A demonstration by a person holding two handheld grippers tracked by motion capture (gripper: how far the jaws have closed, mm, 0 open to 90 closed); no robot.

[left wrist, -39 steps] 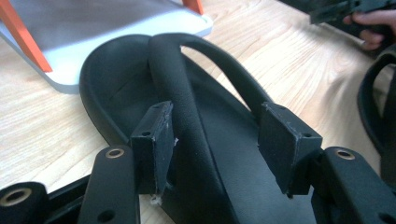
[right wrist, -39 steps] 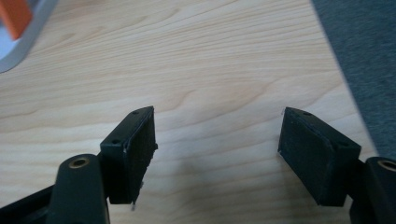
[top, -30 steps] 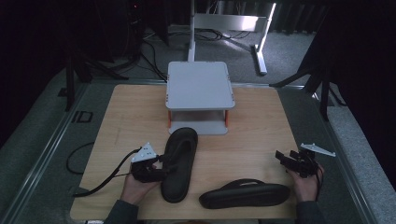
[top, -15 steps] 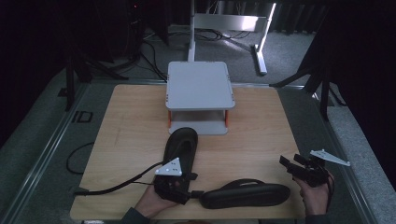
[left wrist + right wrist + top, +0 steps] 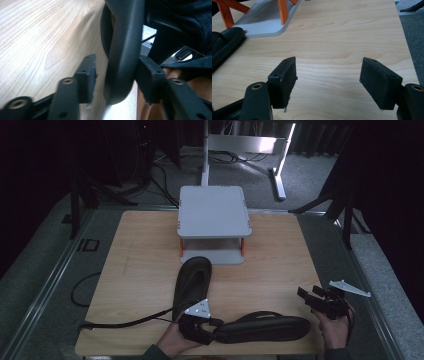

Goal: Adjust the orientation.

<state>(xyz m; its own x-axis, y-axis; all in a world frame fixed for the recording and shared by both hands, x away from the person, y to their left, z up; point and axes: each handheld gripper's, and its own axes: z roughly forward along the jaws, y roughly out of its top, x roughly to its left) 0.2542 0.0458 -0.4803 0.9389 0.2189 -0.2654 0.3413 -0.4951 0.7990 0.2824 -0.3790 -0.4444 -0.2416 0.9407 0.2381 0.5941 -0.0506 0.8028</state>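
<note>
A person seated at a light wooden table (image 5: 140,270) is working two hand-held grippers around a pair of black flip-flops in front of a small grey two-tier stand (image 5: 212,222) with orange legs, which is standing at the far middle of the table. The first flip-flop (image 5: 191,280) is lying just in front of the stand, its toe nearly touching the lower shelf and its length running back toward the person. The second flip-flop (image 5: 262,329) is lying crosswise near the table's front edge, well in front of the stand and to its right. The left gripper (image 5: 216,324), in front of the stand at the table's near edge, is reaching over one end of this second flip-flop; in the left gripper view its jaws are standing partly open on either side of the rounded black edge (image 5: 122,55), one jaw against it and the other just apart, so no firm hold is showing. The right gripper (image 5: 306,296), held off to the stand's front right near the table's right edge, is hovering over bare wood with its jaws spread wide and gripping nothing, as the right gripper view (image 5: 328,77) is showing
</note>
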